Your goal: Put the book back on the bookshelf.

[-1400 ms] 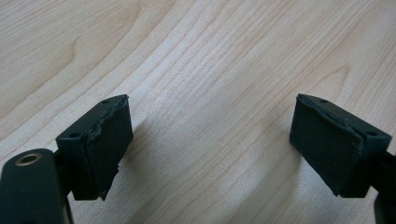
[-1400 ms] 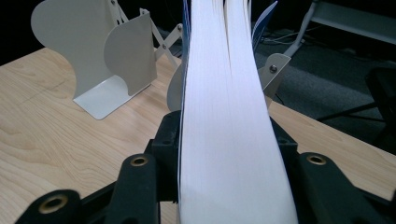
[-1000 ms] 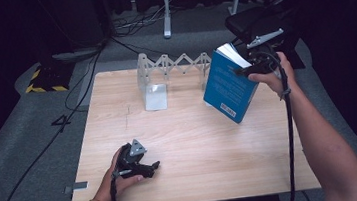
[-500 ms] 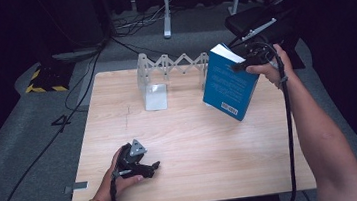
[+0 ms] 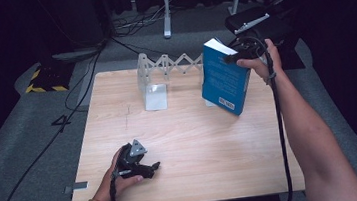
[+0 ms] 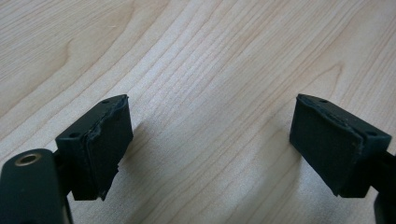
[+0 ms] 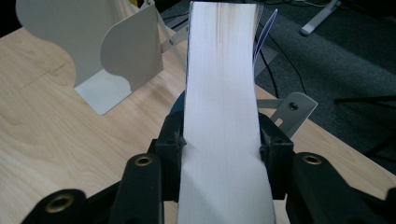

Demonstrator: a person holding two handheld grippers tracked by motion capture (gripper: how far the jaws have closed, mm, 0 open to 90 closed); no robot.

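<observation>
- Work in hand: a blue book (image 5: 226,81) is being brought to the extendable metal book rack (image 5: 173,66) at the far edge of the table (image 5: 196,149)
- Right gripper (image 5: 236,56): clamped on the book's upper end; the right gripper view shows both black pads pressed against the covers with the white page block (image 7: 219,93) between them. The jaws have just been closing, with the book between them
- Book position: at about 1 o'clock from the table centre, tilted with its top leaning toward 11 o'clock; only its lower corner is at or just above the tabletop, and whether it touches cannot be told
- Rack: its white end plate (image 5: 154,85) stands upright at about 11 o'clock from centre, the zigzag lattice running from it toward 3 o'clock behind the book; a second plate (image 7: 290,109) shows just beside the book in the right gripper view
- Left gripper (image 5: 146,168): rests on the table at about 7 o'clock; the left gripper view shows its pads (image 6: 100,144) spread wide over bare wood, holding nothing
- Done, in my judgement: book picked up and carried to the rack
- Left: stand the book upright between the plates, release it, and possibly close the rack against it
</observation>
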